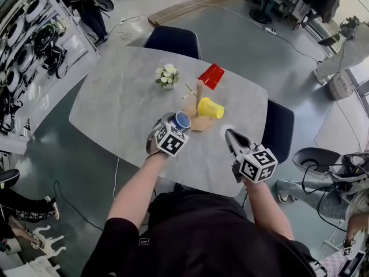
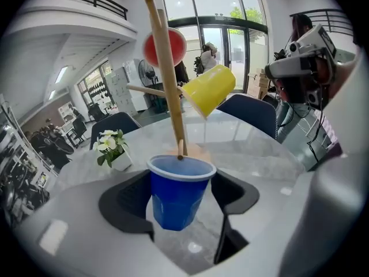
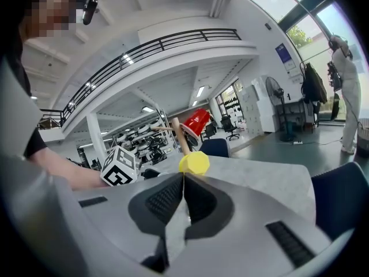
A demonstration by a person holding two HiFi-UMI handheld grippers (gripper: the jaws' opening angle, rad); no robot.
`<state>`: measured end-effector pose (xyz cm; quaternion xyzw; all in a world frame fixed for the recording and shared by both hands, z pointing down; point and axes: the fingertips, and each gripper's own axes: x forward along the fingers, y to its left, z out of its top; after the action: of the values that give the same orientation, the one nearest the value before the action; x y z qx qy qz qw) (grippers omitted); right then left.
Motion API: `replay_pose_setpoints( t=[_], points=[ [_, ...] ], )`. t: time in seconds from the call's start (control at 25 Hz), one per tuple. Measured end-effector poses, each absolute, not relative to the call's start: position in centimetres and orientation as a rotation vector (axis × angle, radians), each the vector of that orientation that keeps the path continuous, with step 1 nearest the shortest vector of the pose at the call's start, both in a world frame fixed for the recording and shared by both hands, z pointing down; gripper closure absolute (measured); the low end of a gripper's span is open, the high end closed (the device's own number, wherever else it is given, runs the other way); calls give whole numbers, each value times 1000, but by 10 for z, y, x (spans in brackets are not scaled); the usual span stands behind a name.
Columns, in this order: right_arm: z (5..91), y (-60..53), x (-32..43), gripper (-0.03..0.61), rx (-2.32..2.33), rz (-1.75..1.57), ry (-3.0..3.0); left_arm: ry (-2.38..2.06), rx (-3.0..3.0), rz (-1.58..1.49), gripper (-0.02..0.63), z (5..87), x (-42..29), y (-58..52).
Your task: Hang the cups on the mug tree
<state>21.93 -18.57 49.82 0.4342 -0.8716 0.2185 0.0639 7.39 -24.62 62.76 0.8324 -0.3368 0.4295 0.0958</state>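
Left gripper (image 2: 180,183): clamped on blue cup (image 2: 176,198), one jaw on each side of the cup wall. Cup upright, mouth up, just beside the mug tree (image 1: 199,94) base at its 8 o'clock in the head view. The tree's post rises directly behind the cup's far rim.

Right gripper (image 3: 183,180): jaws pressed together, nothing between them. Held over tabletop (image 1: 115,103) at 4 o'clock of the mug tree, apart from it.

Mug tree: wooden post with pegs on a flat base, near the tabletop's middle.

Yellow cup (image 1: 210,108): hung on a peg at 4 o'clock of the post, lying tilted, bottom pointing away from the post.

Red cup (image 1: 211,76): hung on a peg at 1 o'clock of the post, tilted.

Flower pot (image 1: 168,77): small, white blooms, at 10 o'clock of the post, apart from it.
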Motion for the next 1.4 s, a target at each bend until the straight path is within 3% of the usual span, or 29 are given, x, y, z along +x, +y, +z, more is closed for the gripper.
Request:
replay_pose_setpoints(
  t=[0.96,1.4],
  points=[
    [504,-165,254,565,1392,704,-2581,-854,2626,1622,298,647,122,-256],
    [491,-168,266,565,1419,679,-2602,-812,2618,1603,298,640,129,-259]
  ],
)
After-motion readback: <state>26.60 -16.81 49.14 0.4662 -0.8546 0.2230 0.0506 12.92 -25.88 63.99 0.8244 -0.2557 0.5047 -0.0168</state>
